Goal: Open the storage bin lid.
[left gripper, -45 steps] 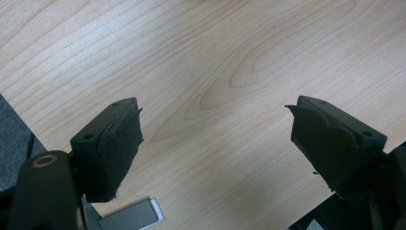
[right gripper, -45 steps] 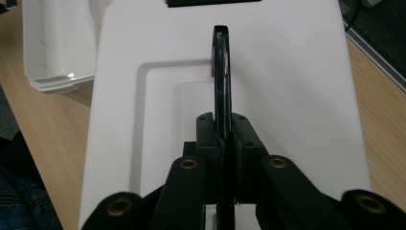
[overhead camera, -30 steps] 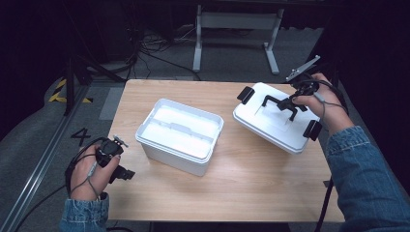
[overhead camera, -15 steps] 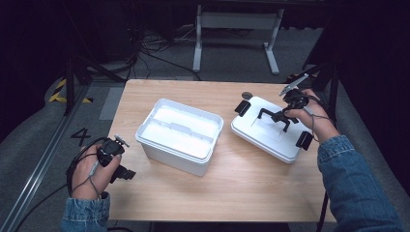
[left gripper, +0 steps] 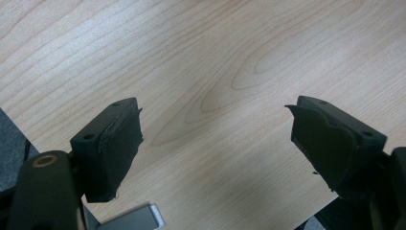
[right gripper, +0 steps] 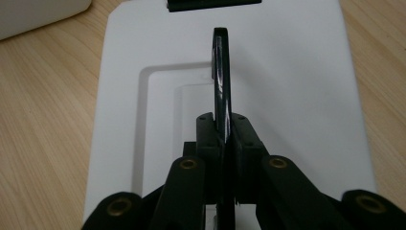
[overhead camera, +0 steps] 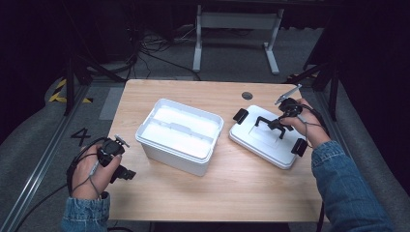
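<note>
Right claw (right gripper: 224,143) clamped on black handle (right gripper: 221,72) of white lid (overhead camera: 268,140), right of open box (overhead camera: 179,135); left claw (left gripper: 215,139) spread apart over bench (overhead camera: 232,188).

Your high view looks forward and down over the whole table (overhead camera: 241,193). Your left gripper view sits close above its near left corner; your right gripper view looks closely along the lid (right gripper: 287,72) near its right edge.
</note>
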Motion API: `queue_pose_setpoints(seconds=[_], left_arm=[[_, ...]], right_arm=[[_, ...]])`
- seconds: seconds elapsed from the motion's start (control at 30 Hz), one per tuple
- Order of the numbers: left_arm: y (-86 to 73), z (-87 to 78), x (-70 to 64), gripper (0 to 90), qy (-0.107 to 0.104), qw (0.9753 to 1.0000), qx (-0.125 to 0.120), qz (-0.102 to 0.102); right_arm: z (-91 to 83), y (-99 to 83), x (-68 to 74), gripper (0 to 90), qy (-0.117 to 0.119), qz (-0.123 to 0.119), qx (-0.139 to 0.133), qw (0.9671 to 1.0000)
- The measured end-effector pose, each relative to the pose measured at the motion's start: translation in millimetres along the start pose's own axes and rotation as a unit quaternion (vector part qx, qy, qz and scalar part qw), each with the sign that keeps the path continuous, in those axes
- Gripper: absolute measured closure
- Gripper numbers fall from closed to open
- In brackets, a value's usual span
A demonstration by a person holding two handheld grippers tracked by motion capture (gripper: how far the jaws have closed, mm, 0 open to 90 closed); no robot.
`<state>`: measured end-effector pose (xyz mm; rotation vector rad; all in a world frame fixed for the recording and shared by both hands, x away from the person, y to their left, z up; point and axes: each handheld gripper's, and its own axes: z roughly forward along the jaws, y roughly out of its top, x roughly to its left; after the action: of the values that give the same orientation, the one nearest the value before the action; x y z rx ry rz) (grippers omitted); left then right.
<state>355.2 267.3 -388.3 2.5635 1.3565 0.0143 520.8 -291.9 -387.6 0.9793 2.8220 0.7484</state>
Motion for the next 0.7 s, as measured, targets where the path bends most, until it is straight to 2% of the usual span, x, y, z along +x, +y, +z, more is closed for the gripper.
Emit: queue_pose_setpoints(seconds=[0.27,0.3,0.47,0.53,0.6,0.7], left_arm=[[-0.9,-0.4,0.5,18.6,0.000,1.0000,-0.005,-0.001],[-0.8,-0.6,1.1,18.6,0.003,1.0000,-0.006,0.005],[-2.2,-1.8,0.2,18.6,-0.001,1.0000,-0.005,-0.001],[-2.3,-1.9,0.0,18.6,-0.001,1.0000,-0.005,0.002],[-2.5,-1.7,-0.2,18.6,-0.002,1.0000,-0.004,0.001],[-2.7,-1.6,-0.1,18.6,-0.001,1.0000,-0.005,0.001]], right_arm=[[9.2,-5.0,-4.1,84.4,0.003,0.008,0.005,1.0000],[10.1,-5.4,-4.5,84.4,0.002,0.010,0.005,0.9999],[14.0,-8.1,-6.9,83.7,0.001,0.017,0.009,0.9998],[14.3,-9.1,-7.3,78.9,0.001,0.023,0.005,0.9997],[12.5,-9.4,-7.3,70.2,0.000,0.034,-0.016,0.9993],[6.6,-8.3,-6.2,64.6,-0.005,0.036,-0.030,0.9989]])
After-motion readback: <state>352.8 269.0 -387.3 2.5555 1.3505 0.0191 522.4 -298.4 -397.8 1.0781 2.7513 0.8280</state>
